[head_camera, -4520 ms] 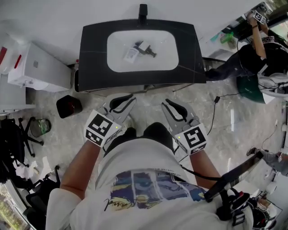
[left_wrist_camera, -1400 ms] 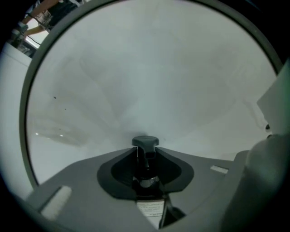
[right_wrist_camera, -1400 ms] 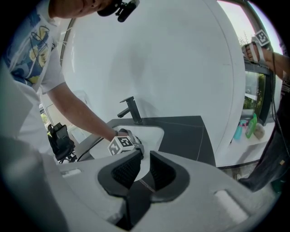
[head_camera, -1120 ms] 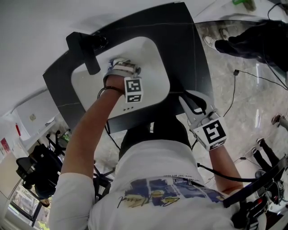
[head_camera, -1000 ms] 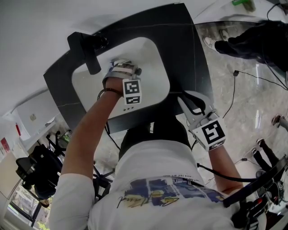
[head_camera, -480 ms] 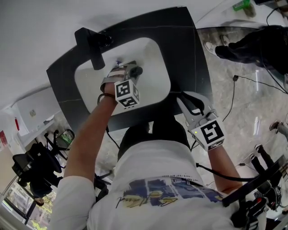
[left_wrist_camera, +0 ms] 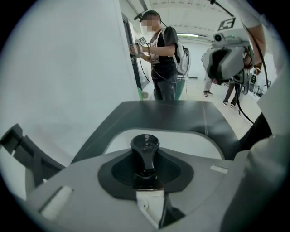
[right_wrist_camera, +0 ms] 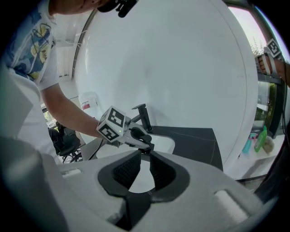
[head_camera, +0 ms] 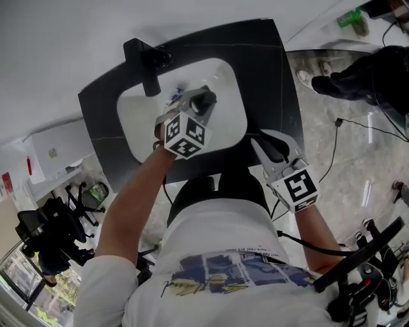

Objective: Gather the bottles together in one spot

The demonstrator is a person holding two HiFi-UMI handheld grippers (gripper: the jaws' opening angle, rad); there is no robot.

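Observation:
A small bottle with a black pump cap (head_camera: 204,101) and a white label hangs above the white sink basin (head_camera: 228,122), with my left gripper (head_camera: 193,104) shut on it. In the left gripper view the cap (left_wrist_camera: 145,148) sticks up between the jaws and the label (left_wrist_camera: 150,205) shows below it. The right gripper view shows the left gripper (right_wrist_camera: 136,137) with the bottle over the basin. My right gripper (head_camera: 271,144) hovers at the front edge of the black counter (head_camera: 270,70). It is open, with nothing between the pads (right_wrist_camera: 159,172).
A black faucet (head_camera: 149,61) stands at the basin's back left. A person (head_camera: 361,64) stands beyond the counter's right side, near a ledge with a green bottle (head_camera: 350,16). A white box (head_camera: 54,150) and chairs are at the left. Cables cross the floor.
My left gripper has lifted out of the basin with the bottle in it and rolled, so its marker cube now faces up. The right gripper has stayed put.

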